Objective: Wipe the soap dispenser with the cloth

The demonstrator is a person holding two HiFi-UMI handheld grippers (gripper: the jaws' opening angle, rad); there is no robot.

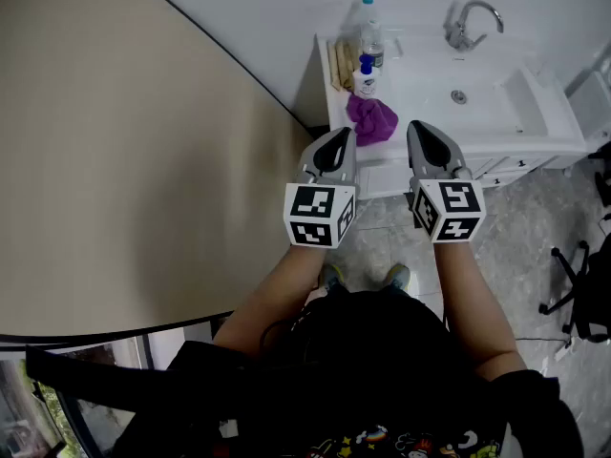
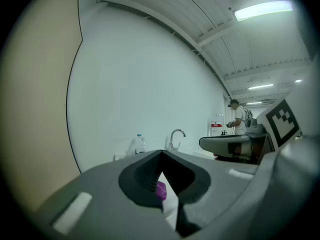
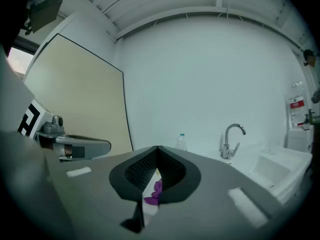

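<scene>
Two hand-held grippers are held side by side, nearly level, over the floor (image 1: 382, 246) in front of a white bench (image 1: 535, 146) with a sink (image 1: 459, 95). Neither touches anything. The left hand-held gripper (image 1: 334, 151) has its jaws pressed together with nothing between them, and the right hand-held gripper (image 1: 431, 146) is pressed together in the same way.

The soap dispenser (image 1: 366, 79), a small white bottle with a blue pump, stands near the bench's left end. The purple cloth (image 1: 372, 119) lies bunched just in front of it, between the dispenser and the grippers, close to the bench's front edge. Both gripper views catch a scrap of the cloth through the gap below the joined jaw tips.

Just behind the dispenser stands a clear water bottle (image 1: 370, 36), and beside the two, against the left edge, lean what may be wooden boards (image 1: 338, 65); the view is too small to be sure. A chrome tap (image 1: 468, 22) rises behind the sink. A beige wall panel (image 1: 124, 141) fills the left side. A chair base (image 1: 571, 275) stands on the floor at the right. In the left gripper view a person (image 2: 235, 115) stands far off.
</scene>
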